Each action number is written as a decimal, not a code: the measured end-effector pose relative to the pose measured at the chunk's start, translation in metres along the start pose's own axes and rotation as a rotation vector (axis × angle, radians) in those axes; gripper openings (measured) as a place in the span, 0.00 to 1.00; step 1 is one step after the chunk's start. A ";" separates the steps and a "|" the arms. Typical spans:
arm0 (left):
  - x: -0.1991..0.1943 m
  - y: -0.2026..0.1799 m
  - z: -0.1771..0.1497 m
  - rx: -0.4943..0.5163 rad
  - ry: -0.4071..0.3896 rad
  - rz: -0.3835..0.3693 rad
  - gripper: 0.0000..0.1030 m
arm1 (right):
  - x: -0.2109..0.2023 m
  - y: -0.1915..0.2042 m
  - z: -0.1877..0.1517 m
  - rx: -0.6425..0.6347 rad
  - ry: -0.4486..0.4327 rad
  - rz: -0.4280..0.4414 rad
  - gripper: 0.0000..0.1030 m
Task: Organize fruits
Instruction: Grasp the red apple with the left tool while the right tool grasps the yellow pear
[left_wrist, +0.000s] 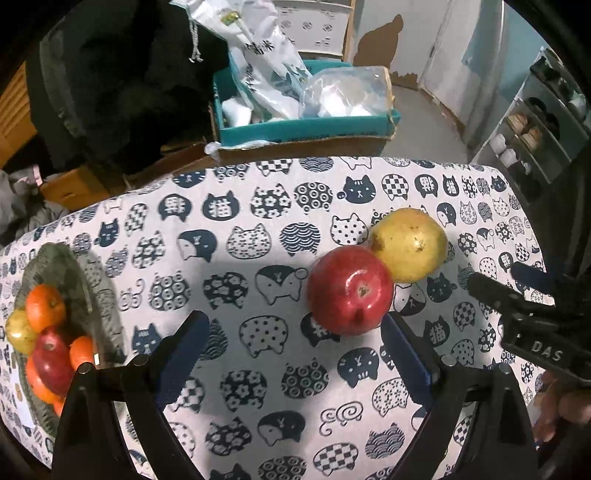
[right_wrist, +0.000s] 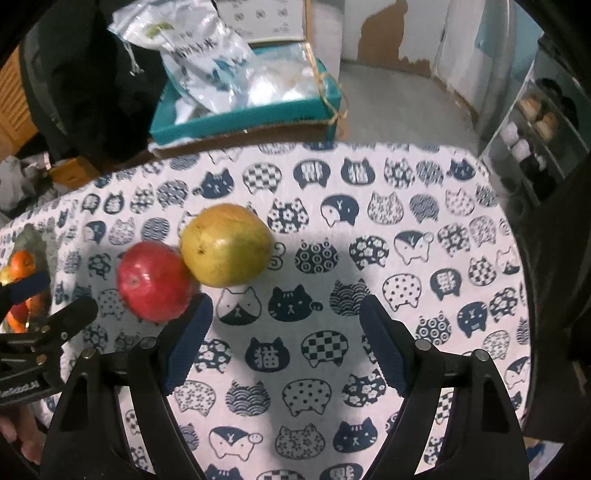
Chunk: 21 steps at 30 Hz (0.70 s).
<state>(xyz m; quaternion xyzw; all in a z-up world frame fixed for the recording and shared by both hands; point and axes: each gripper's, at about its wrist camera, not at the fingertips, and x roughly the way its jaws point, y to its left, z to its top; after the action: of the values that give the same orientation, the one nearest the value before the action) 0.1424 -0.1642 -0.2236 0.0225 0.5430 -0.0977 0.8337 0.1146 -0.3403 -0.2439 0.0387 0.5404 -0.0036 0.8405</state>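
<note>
A red apple (left_wrist: 350, 290) and a yellow-green pear (left_wrist: 409, 244) lie touching on the cat-print tablecloth (left_wrist: 258, 236). My left gripper (left_wrist: 295, 328) is open and empty, the apple just ahead of its right finger. A glass bowl (left_wrist: 79, 275) at the far left holds oranges, a red apple and a yellow fruit. In the right wrist view the apple (right_wrist: 153, 281) and pear (right_wrist: 227, 244) lie ahead and left of my open, empty right gripper (right_wrist: 286, 314). The right gripper also shows at the left view's right edge (left_wrist: 517, 295).
Beyond the table's far edge stands a teal box (left_wrist: 306, 127) with plastic bags. A dark garment (left_wrist: 122, 81) hangs at the back left. A shelf rack (left_wrist: 535, 129) stands at the right. The bowl shows at the right view's left edge (right_wrist: 22, 266).
</note>
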 end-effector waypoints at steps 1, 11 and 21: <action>0.003 -0.001 0.001 0.003 0.005 0.000 0.92 | 0.005 -0.002 0.000 0.009 0.013 0.003 0.79; 0.032 -0.017 0.007 0.014 0.067 -0.036 0.92 | 0.021 -0.012 0.001 0.031 0.053 -0.005 0.79; 0.065 -0.030 0.013 0.028 0.116 -0.049 0.92 | 0.024 -0.029 0.002 0.082 0.052 -0.002 0.79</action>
<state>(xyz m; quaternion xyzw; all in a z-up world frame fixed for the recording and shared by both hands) 0.1742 -0.2047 -0.2757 0.0265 0.5893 -0.1241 0.7979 0.1253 -0.3690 -0.2665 0.0726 0.5616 -0.0257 0.8238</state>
